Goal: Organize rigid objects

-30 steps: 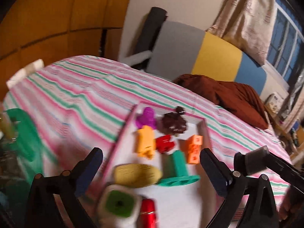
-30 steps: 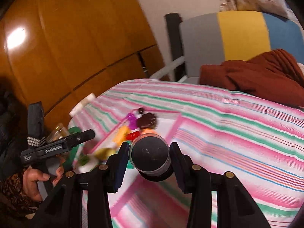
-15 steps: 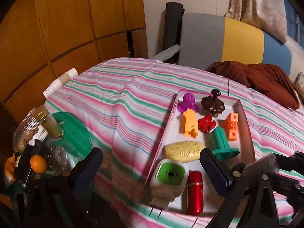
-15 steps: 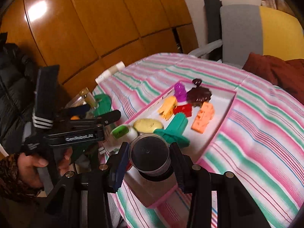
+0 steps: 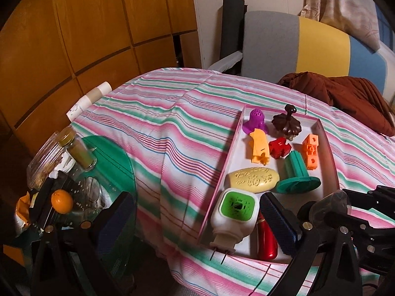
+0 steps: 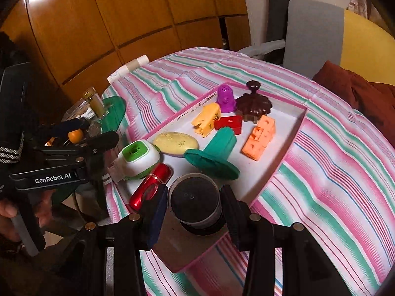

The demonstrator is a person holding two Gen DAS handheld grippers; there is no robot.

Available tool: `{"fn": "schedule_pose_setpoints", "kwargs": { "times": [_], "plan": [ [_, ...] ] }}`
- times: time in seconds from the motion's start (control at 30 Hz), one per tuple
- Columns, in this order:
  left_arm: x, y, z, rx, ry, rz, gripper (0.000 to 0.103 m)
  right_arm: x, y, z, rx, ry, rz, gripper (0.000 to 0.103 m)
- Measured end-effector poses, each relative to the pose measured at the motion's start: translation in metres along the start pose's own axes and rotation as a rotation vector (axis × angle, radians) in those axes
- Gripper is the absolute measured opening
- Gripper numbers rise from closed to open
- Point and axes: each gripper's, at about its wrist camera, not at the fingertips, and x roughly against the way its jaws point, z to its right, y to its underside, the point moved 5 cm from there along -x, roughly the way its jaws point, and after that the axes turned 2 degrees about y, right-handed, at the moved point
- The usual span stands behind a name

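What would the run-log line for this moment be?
right tool: shut on dark round container, over pink tray near end | left tool: open, empty | tray: small toys inside

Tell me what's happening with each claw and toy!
Right claw: shut on the dark round plastic cup.
Left claw: open, empty.
Pink-rimmed white tray: filled with toys.
Teal plastic spool: tipped over.
Shiny red tube: lying flat.
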Motion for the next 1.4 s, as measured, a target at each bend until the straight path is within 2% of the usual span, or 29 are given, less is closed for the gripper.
{"fn": "schedule_pose_setpoints", "kwargs": {
  "times": [0.1,0.3,0.5,0.63,0.83,1.0,1.17,1.4],
  "plan": [
    [0.002,0.002,-0.002,0.001,-0.010,0.001,0.103,0.006,-0.001,0.000,0.010,0.001,0.032,0.045],
    [0.004,0.006,-0.004,-0.003,-0.025,0.007,0.103,0.039,-0.013,0.016,-0.066,-0.009,0.184,0.049],
    [0.008,0.010,-0.001,0.016,-0.012,0.005,0.103,0.049,-0.016,0.022,-0.076,0.084,0.244,0.051],
    [0.011,0.009,0.003,-0.009,-0.055,0.012,0.103,0.048,-0.019,0.021,-0.081,0.184,0.237,0.052],
    [0.015,0.010,0.010,-0.025,-0.047,-0.012,0.103,0.053,-0.022,0.009,-0.064,0.337,0.232,0.052],
    [0.018,0.012,0.010,-0.008,-0.044,-0.033,0.103,0.050,-0.020,0.000,-0.131,0.370,0.154,0.052],
    [0.019,0.014,0.009,0.009,-0.026,-0.050,0.103,0.047,-0.015,-0.001,-0.110,0.401,0.125,0.052],
    [0.021,0.014,0.012,0.018,0.012,-0.070,0.103,0.045,-0.013,0.008,-0.188,0.367,0.094,0.052]
  ]
}}
